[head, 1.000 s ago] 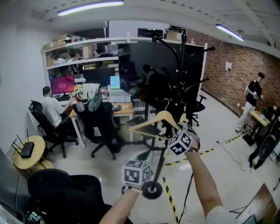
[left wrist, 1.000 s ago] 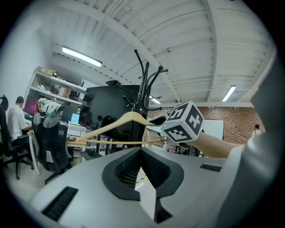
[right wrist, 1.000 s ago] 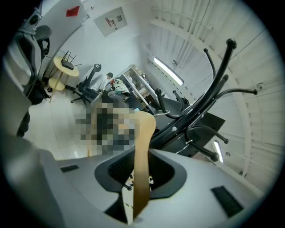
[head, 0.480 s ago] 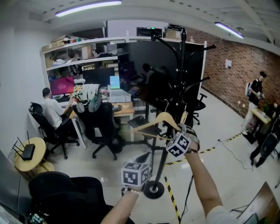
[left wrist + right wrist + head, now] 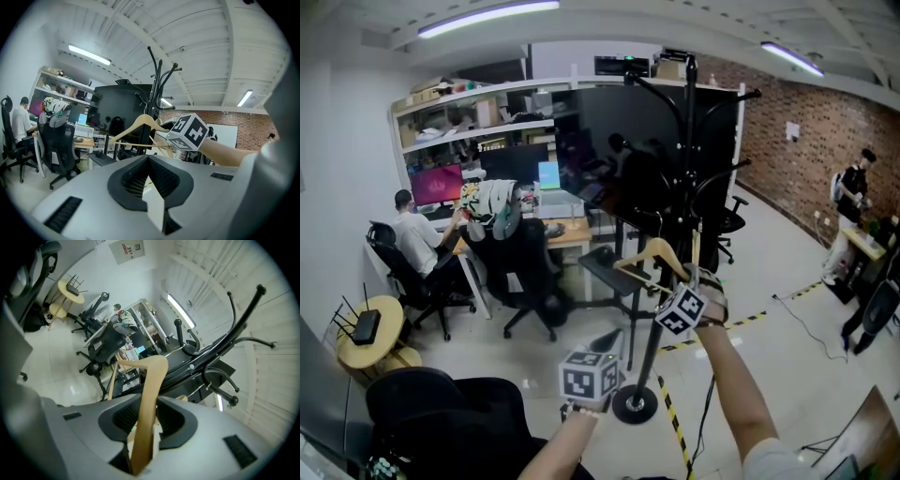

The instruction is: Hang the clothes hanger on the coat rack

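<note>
A wooden clothes hanger (image 5: 649,253) with a wire hook is held up in front of the black coat rack (image 5: 686,141). My right gripper (image 5: 690,274) is shut on one of the hanger's arms (image 5: 152,390), which runs up between the jaws. Those jaws have just been opening a little, with the wood still between the pads. The hook sits close to a lower rack branch; I cannot tell whether it rests on it. My left gripper (image 5: 609,343) hangs lower and to the left, shut and empty (image 5: 149,161). From there I see the hanger (image 5: 140,123) and the rack (image 5: 154,79).
The rack's round base (image 5: 635,405) stands on the floor beside yellow-black tape (image 5: 670,424). Black office chairs (image 5: 530,272) and a desk with a seated person (image 5: 417,239) lie to the left. A round side table (image 5: 366,328) is at far left, another person (image 5: 853,197) at far right.
The hanger has swung round: its left end has moved right, toward the rack, and it now looks shorter. Both hands stay about where they were.
</note>
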